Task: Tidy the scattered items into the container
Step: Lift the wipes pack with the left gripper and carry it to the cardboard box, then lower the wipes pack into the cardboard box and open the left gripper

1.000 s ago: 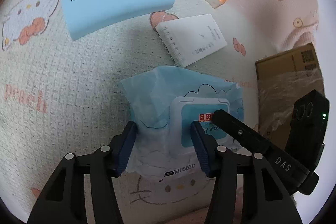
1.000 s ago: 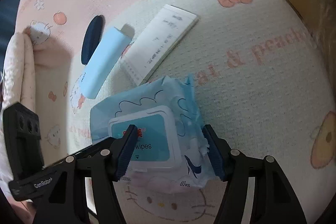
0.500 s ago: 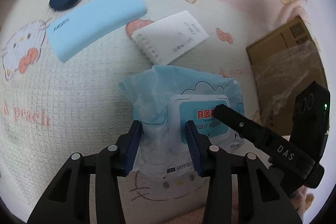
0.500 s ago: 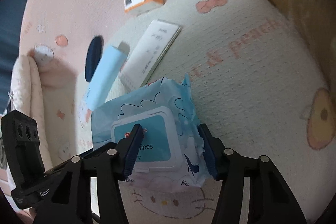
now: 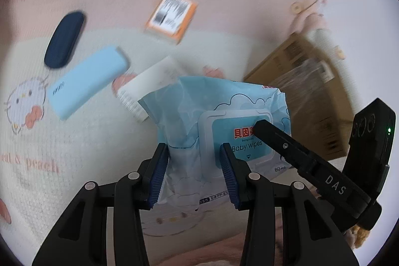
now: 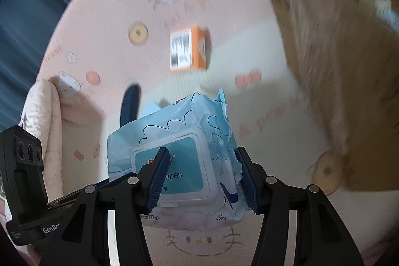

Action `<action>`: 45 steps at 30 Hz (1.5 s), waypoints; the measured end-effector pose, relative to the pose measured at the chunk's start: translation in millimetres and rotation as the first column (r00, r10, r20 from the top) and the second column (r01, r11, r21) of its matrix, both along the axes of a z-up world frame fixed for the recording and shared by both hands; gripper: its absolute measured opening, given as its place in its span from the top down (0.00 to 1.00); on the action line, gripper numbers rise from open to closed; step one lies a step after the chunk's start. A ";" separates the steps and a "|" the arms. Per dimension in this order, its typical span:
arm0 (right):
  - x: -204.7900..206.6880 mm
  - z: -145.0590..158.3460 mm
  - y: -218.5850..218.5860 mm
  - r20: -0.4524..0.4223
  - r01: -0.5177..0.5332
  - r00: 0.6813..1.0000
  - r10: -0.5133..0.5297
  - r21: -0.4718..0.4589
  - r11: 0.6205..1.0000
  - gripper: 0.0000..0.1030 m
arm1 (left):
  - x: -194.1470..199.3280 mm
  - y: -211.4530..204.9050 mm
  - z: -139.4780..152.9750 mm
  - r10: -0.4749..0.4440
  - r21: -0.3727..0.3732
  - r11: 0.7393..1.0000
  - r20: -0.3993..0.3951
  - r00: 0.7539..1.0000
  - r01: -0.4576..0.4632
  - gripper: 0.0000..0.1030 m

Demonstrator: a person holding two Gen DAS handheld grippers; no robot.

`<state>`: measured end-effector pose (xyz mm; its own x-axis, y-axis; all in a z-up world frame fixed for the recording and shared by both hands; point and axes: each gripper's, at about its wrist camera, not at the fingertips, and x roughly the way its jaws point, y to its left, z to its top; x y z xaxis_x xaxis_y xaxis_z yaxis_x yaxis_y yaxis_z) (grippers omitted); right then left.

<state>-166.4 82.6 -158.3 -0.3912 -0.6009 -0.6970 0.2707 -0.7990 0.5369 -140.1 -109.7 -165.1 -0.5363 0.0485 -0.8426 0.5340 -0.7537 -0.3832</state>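
In the left wrist view, the left gripper (image 5: 193, 173) was clamped on one end of the baby wipes pack (image 5: 217, 126), its blue pads (image 5: 158, 176) pressing the crinkled wrapper, and the pack hung clear of the play mat (image 5: 62, 161). The right gripper's finger lay across the pack's lid from 4 o'clock. On the mat, a light blue case (image 5: 87, 85) lay at 10 o'clock beside a dark blue case (image 5: 64, 39), a white notepad (image 5: 149, 86) sat partly behind the pack, and an orange box (image 5: 172, 16) lay toward 12 o'clock. The cardboard box (image 5: 304, 91) stood at 2 o'clock.

In the right wrist view, the right gripper (image 6: 202, 176) gripped the pack's other end, one pad on the white lid and one on the wrapper's edge. The pack (image 6: 174, 141) was held above the mat (image 6: 261, 121). The orange box (image 6: 188, 51) lay at 12 o'clock and the blurred cardboard box (image 6: 336, 66) at 2 o'clock; the left gripper's body showed at 8 o'clock.
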 end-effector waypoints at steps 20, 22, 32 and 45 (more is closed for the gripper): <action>0.8 126.5 147.3 -0.251 0.298 0.915 -0.316 -0.108 0.948 0.49 | -106.6 94.5 118.7 -0.256 -0.157 0.963 -0.273 0.927 0.220 0.55; -4.3 127.2 159.2 -0.258 0.317 0.909 -0.326 -0.078 0.945 0.49 | -121.6 106.0 119.1 -0.273 -0.153 0.959 -0.271 0.923 0.239 0.55; -40.1 114.1 229.8 -0.188 0.334 0.925 -0.329 -0.003 0.942 0.49 | -186.3 160.0 102.3 -0.352 -0.095 0.936 -0.207 0.913 0.340 0.55; -101.9 65.6 245.1 -0.021 0.213 0.977 -0.213 0.011 0.977 0.52 | -223.5 169.3 49.1 -0.371 0.010 0.928 -0.012 0.928 0.372 0.54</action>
